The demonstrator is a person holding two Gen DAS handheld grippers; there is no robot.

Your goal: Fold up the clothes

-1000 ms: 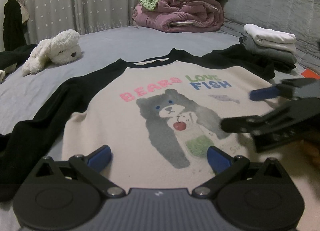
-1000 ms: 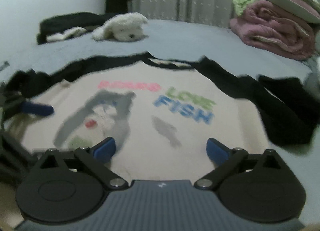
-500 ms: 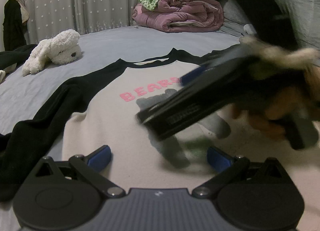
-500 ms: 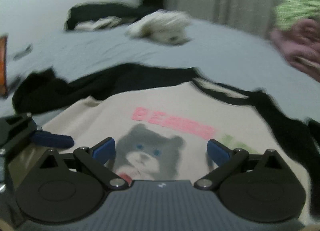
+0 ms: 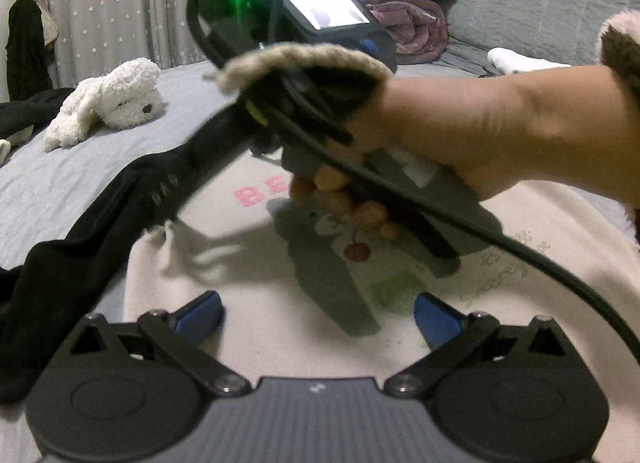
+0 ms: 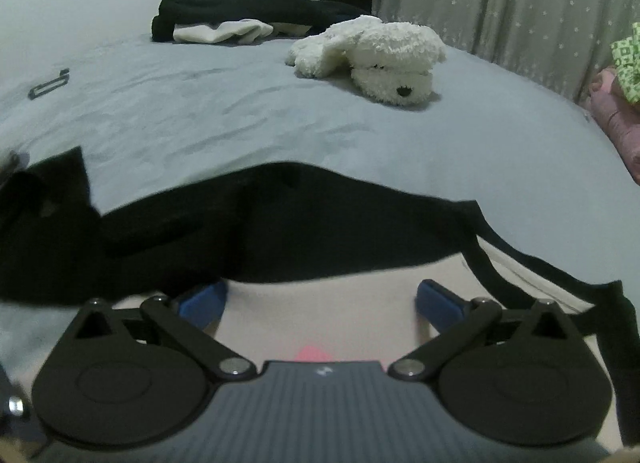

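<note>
A cream sweatshirt [image 5: 280, 323] with black sleeves and a grey bear print lies flat on the grey bed. My left gripper [image 5: 318, 313] stands open low over its lower front, nothing between the blue pads. A person's hand [image 5: 460, 131] carries the right gripper's body [image 5: 280, 23] across this view, above the print, toward the black left sleeve [image 5: 80, 255]. In the right wrist view the right gripper [image 6: 320, 299] is open over the cream shoulder area [image 6: 320, 303], just short of the black sleeve [image 6: 240, 235] and beside the black neckline [image 6: 500, 259].
A white plush dog [image 6: 372, 55] lies on the grey bedsheet [image 6: 200, 111] beyond the sleeve. Dark and white clothes [image 6: 224, 19] are heaped at the far edge. Folded quilts [image 5: 408, 11] and a small stack of folded clothes [image 5: 516, 61] sit at the back right.
The right gripper has swung leftward across the sweatshirt, from the right side over the print to the left shoulder and sleeve. The left gripper has stayed in place and open.
</note>
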